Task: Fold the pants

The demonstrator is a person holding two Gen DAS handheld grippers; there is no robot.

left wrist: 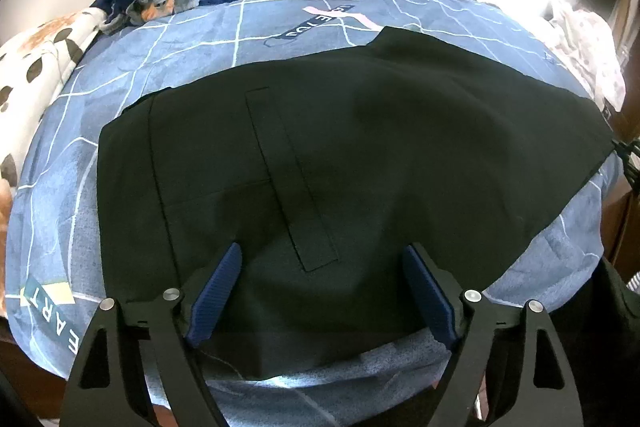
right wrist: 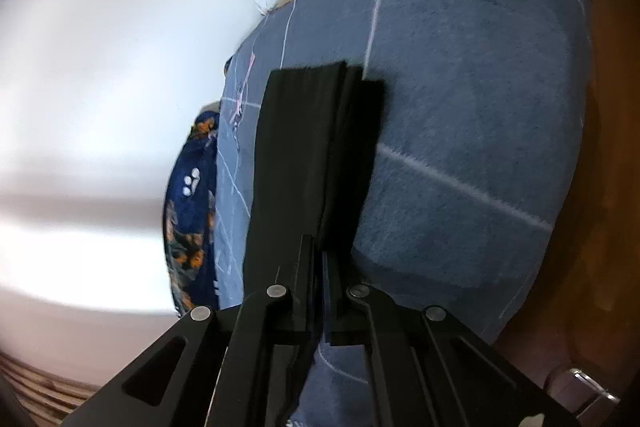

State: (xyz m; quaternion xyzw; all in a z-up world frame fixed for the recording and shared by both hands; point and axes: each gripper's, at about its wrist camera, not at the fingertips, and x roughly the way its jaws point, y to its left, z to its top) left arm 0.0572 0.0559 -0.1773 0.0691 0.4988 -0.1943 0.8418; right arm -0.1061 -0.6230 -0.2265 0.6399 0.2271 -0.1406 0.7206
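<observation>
Black pants are lying spread flat across the bed, on its blue grid-patterned sheet. The left wrist view is showing the left hand-held gripper hovering over the near edge of the cloth with its blue pads spread wide, grasping nothing. Only the right wrist view is showing the right hand-held gripper, turned sideways and clenched on a folded edge of the pants, beside a dog-print blanket

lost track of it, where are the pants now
The black pants lie spread on the blue bedsheet under the open left gripper; the right gripper pinches their edge.
</observation>
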